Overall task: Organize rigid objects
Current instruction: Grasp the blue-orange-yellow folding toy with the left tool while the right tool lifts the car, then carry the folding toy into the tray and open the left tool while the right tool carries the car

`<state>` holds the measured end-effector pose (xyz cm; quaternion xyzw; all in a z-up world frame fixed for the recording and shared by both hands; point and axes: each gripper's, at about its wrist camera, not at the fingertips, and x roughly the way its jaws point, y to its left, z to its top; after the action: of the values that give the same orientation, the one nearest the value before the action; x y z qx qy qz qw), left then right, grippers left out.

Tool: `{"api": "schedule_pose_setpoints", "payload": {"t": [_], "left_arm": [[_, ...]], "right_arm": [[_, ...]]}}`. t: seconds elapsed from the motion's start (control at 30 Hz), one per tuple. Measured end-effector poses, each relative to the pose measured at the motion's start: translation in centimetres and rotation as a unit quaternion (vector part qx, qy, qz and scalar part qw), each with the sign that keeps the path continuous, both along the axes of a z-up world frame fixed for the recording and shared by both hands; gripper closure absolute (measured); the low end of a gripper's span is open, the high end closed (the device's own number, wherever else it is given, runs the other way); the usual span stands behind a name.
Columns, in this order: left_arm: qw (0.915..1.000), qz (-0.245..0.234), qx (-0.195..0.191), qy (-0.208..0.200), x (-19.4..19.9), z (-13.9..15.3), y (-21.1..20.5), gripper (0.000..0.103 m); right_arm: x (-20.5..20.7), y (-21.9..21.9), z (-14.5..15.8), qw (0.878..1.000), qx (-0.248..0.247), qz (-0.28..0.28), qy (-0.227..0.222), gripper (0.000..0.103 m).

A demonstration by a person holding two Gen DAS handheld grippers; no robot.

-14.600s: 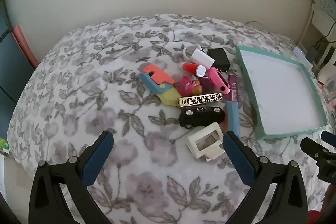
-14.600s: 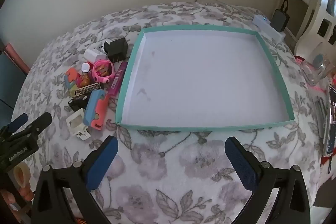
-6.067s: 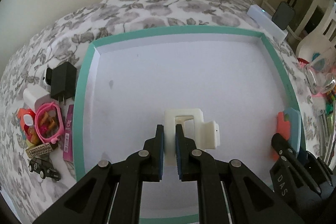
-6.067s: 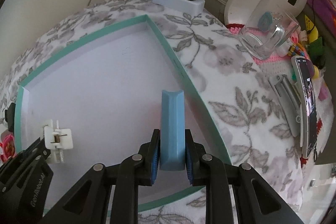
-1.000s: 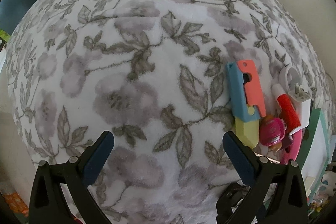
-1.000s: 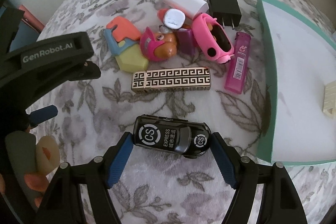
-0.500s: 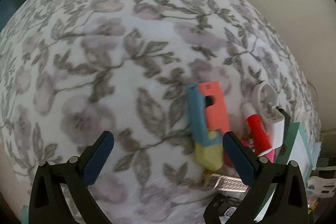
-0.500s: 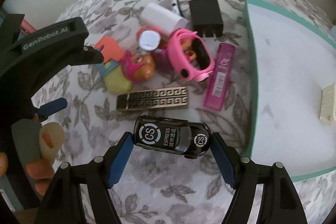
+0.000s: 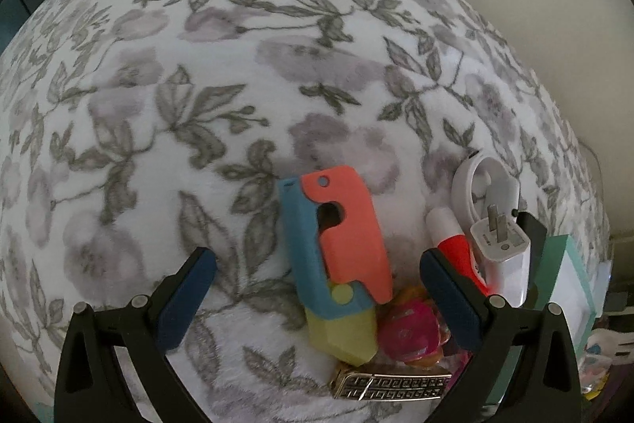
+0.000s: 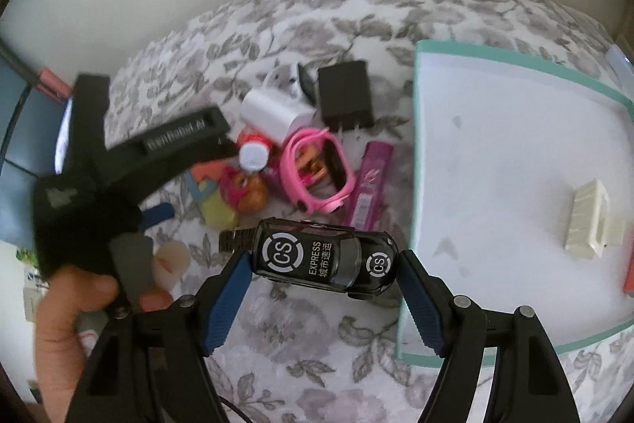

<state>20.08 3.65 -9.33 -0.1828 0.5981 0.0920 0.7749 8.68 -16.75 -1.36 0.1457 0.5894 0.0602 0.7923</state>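
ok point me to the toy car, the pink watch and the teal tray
toy car (image 10: pixel 323 256), right wrist view, on its black roof with the printed lettering
pink watch (image 10: pixel 337 165), right wrist view, on its dark screen
teal tray (image 10: pixel 515 56), right wrist view, on its far teal rim

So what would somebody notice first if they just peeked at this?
Probably the shiny black toy car, clamped between the right gripper fingers above the flowery blanket. Next, the jumble of bright toys behind it, like the pink watch, and the orange-and-blue folding toy sitting between the open left gripper fingers.
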Motion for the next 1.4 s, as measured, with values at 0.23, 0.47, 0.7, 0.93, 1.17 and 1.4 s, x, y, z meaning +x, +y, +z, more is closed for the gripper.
{"api": "schedule_pose_setpoints", "payload": {"t": [0.23,0.47,0.7,0.93,1.17,1.4], "left_arm": [[0.9989,-0.009,0.045,-0.002,1.1,0.0,-1.1,0.023],[0.9968,-0.033,0.072,-0.004,-0.9,1.2,-0.9,0.058],[0.9964,-0.036,0.075,0.015,-2.0,1.5,-0.9,0.059],[0.9967,-0.021,0.076,0.02,-3.4,2.0,0.1,0.059],[0.9959,-0.011,0.086,-0.025,-4.8,6.1,0.6,0.059],[0.9926,-0.036,0.075,-0.088,-6.0,11.8,-2.2,0.059]], "right_arm": [[-0.1,-0.7,-0.3,1.0,0.01,-0.024,0.0,0.026],[-0.1,-2.0,-0.6,0.999,0.019,-0.041,0.003,0.026],[-0.2,-4.2,-0.8,0.997,0.023,-0.073,0.006,0.026],[-0.7,-6.7,0.2,0.994,0.038,-0.105,-0.007,0.026],[-1.7,-10.0,1.7,0.988,0.038,-0.145,-0.03,0.026],[-2.6,-14.1,3.0,0.981,0.012,-0.185,-0.049,0.026]]}}
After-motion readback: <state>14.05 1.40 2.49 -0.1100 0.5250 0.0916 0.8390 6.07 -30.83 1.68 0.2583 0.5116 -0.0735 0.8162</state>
